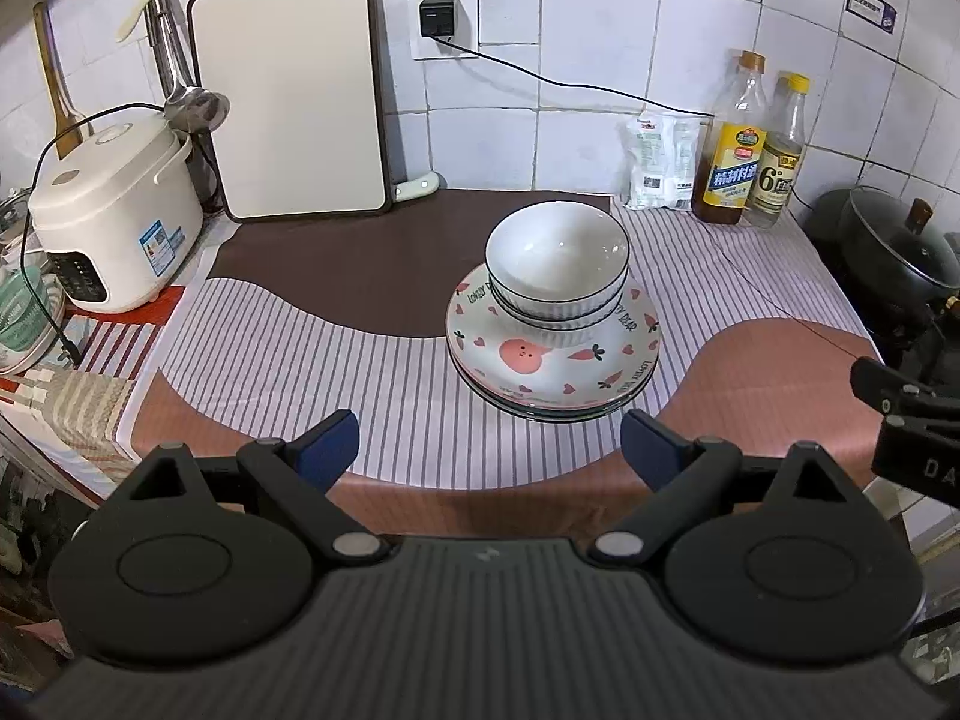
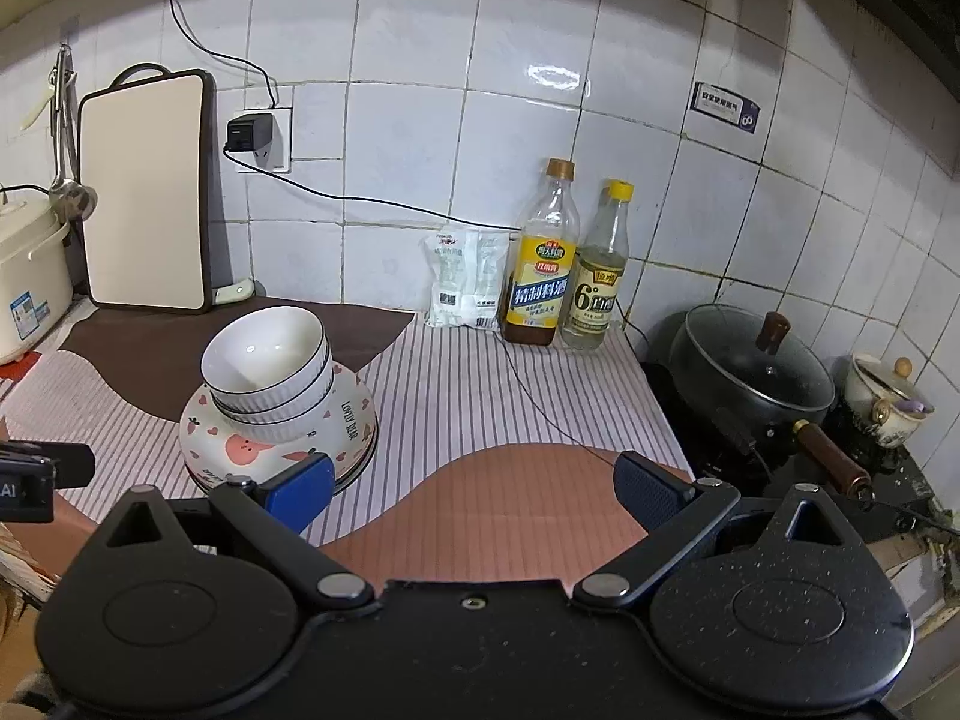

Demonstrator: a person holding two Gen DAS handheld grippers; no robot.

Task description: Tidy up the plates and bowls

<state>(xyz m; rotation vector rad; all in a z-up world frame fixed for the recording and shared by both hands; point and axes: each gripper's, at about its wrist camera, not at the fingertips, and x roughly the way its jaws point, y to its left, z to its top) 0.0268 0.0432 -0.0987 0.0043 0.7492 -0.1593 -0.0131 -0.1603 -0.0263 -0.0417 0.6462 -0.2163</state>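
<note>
White ribbed bowls with dark rims [image 1: 557, 267] [image 2: 270, 369] are nested in a stack. They stand on a pile of plates, the top one patterned with pink hearts and carrots [image 1: 552, 360] [image 2: 240, 450]. The pile sits mid-counter on the striped cloth. My left gripper [image 1: 489, 450] hangs open in front of the pile, above the counter's front edge, with nothing between its blue pads. My right gripper [image 2: 474, 489] is open too and holds nothing. It hovers to the right of the pile; its left pad [image 2: 300, 492] overlaps the plates' rim in the right wrist view. Its body [image 1: 906, 420] shows at the right edge of the left wrist view.
A rice cooker [image 1: 114, 228] and a leaning cutting board [image 1: 294, 96] stand at the back left. Two bottles [image 1: 729, 144] [image 2: 543, 258] and a packet [image 1: 660, 162] line the back wall. A lidded black pan [image 2: 750, 372] and a small pot [image 2: 885, 402] sit on the stove at right.
</note>
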